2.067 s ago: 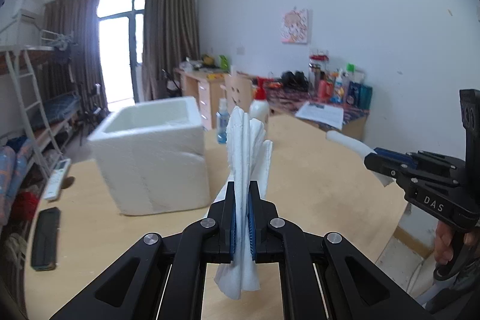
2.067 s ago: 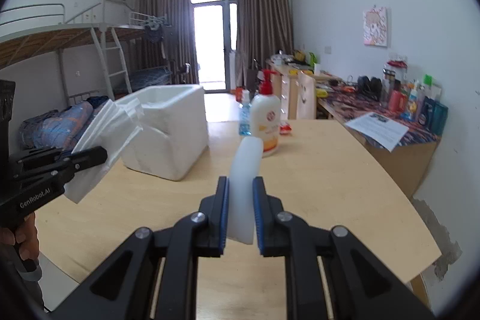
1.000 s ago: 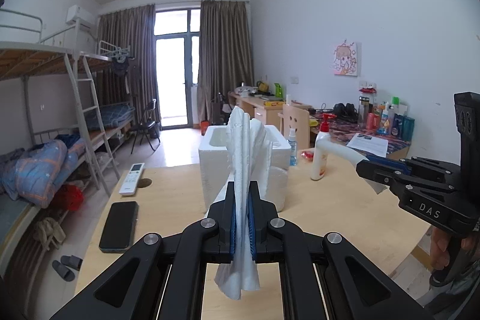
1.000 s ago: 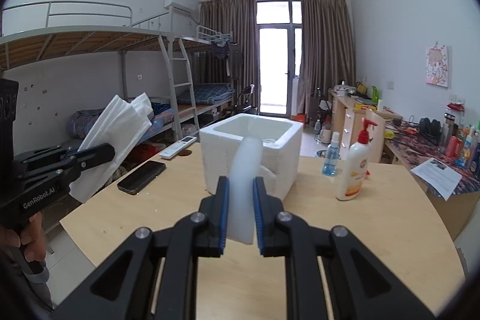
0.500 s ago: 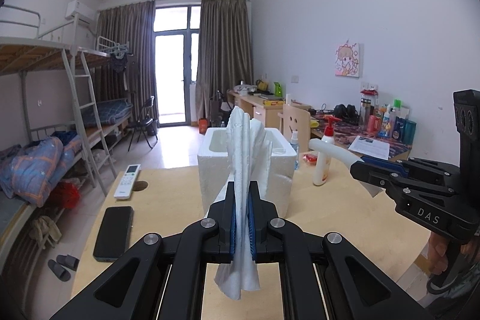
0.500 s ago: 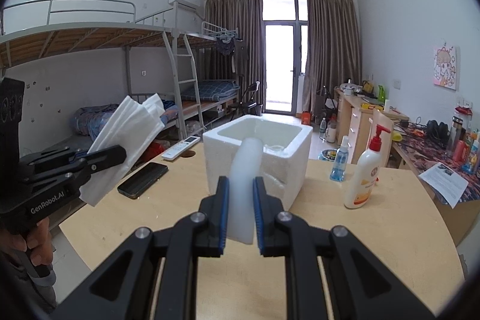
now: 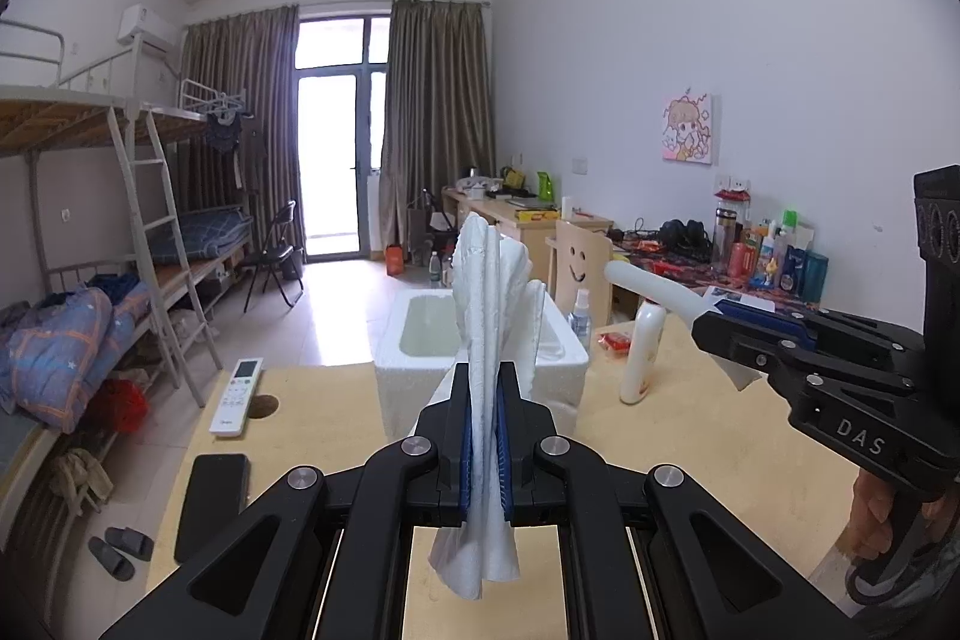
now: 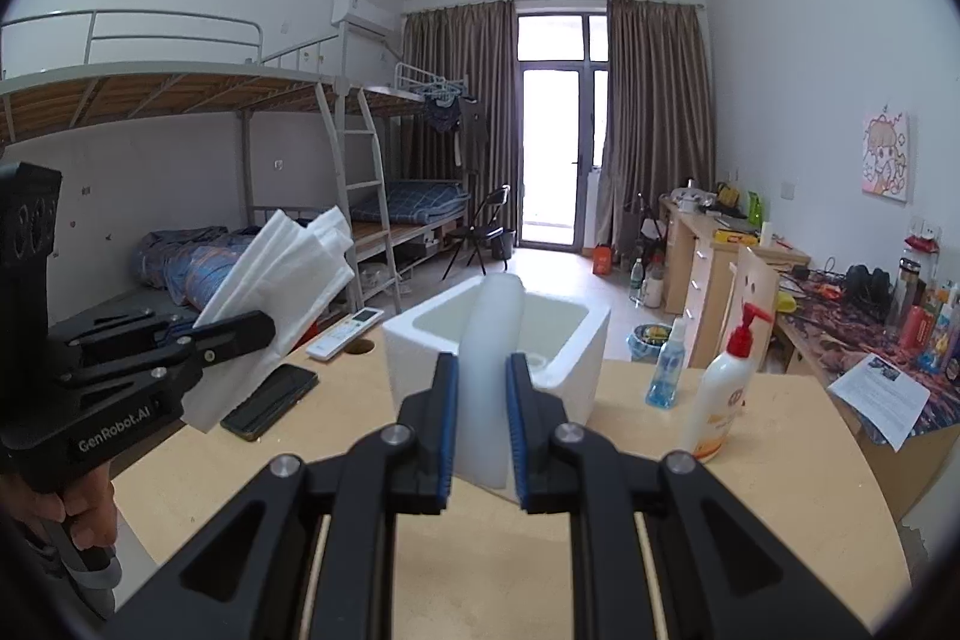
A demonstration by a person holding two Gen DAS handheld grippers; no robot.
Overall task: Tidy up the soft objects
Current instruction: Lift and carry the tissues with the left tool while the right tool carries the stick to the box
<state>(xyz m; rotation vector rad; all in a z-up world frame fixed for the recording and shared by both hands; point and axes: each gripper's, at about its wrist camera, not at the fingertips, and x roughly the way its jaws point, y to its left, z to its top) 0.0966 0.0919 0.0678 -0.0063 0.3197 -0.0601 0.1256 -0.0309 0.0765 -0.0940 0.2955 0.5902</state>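
Foam box front behind tissue and tongs

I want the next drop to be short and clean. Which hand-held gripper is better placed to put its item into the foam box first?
Right, probably: the right hand-held gripper with its foam strip lines up with the foam box.

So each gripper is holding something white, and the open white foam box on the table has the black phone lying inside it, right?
Not quite. The black phone lies flat on the table, left of the foam box, not inside it; the right wrist view shows this. The rest holds.
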